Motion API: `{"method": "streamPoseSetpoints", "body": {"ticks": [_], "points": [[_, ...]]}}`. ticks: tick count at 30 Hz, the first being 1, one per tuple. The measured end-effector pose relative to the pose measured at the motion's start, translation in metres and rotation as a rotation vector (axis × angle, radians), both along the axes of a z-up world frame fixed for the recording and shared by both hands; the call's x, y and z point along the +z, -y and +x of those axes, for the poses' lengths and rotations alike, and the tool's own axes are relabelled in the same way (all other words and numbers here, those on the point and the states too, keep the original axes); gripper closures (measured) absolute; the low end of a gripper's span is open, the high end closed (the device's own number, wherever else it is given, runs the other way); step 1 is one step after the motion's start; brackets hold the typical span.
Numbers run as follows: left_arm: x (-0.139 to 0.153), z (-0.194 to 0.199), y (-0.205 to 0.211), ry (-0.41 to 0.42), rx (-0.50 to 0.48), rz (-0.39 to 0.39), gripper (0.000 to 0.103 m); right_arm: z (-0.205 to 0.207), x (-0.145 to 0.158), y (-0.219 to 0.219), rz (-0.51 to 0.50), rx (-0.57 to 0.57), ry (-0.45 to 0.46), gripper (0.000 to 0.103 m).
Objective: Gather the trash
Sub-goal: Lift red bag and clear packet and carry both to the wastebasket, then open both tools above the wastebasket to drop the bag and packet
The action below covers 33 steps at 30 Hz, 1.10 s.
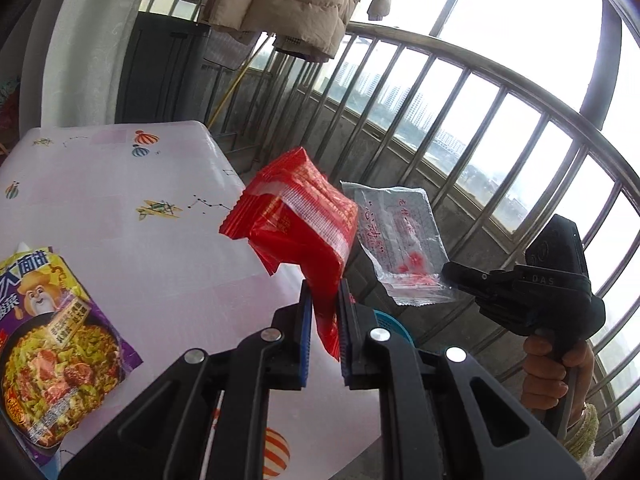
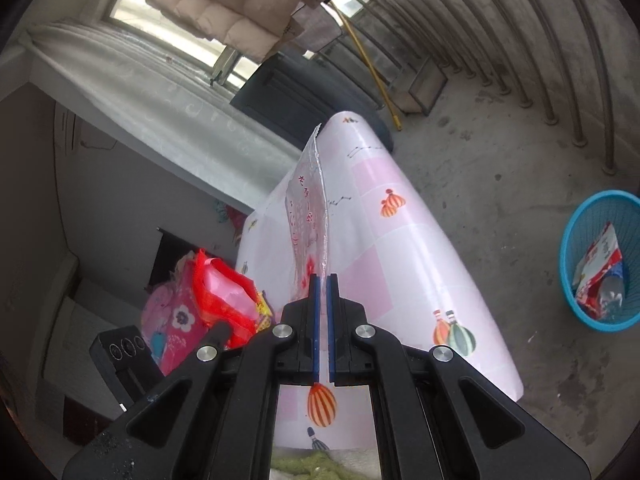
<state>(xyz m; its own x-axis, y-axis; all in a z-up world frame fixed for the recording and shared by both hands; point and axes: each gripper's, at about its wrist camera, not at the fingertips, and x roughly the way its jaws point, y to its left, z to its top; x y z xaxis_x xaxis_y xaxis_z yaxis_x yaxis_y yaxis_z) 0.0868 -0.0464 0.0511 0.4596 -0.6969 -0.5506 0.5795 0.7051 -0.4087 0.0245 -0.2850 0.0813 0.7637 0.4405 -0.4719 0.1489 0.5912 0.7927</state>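
An instant-noodle packet (image 1: 60,344) is lying uncollected on the balloon-print table (image 1: 160,264). The left gripper (image 1: 324,312) is pinching a red wrapper (image 1: 300,224); the right gripper (image 2: 322,300) is clamping a clear wrapper (image 2: 310,216). The blue basket (image 2: 568,240), already holding some trash, is waiting on the floor.

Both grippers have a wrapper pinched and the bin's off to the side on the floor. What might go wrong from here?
1. The left gripper holds the red wrapper only by a thin tail, so it may slip out on the way.
2. The right gripper pinches just the edge of the clear wrapper; being so light, it could drift past the blue bin when released.
3. The noodle packet still lies on the table and could be forgotten.
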Motion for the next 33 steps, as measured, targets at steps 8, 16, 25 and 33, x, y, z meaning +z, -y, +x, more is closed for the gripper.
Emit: {"method": "streamPoseSetpoints", "body": {"ticks": [8, 16, 25, 33], "points": [[-0.028, 0.043, 0.129, -0.227, -0.275, 0.102, 0.092, -0.046, -0.034, 0.059, -0.086, -0.289, -0.136, 0.101], [-0.099, 0.054, 0.275, -0.365, -0.455, 0.342, 0.091, -0.074, -0.12, 0.112, 0.006, -0.565, -0.381, 0.101], [-0.183, 0.056, 0.392, -0.344, -0.579, 0.598, 0.091, -0.082, -0.2, 0.16, -0.068, -0.688, -0.627, 0.101], [-0.22, 0.059, 0.429, -0.357, -0.582, 0.621, 0.055, -0.064, -0.254, 0.192, -0.062, -0.693, -0.714, 0.069]]}}
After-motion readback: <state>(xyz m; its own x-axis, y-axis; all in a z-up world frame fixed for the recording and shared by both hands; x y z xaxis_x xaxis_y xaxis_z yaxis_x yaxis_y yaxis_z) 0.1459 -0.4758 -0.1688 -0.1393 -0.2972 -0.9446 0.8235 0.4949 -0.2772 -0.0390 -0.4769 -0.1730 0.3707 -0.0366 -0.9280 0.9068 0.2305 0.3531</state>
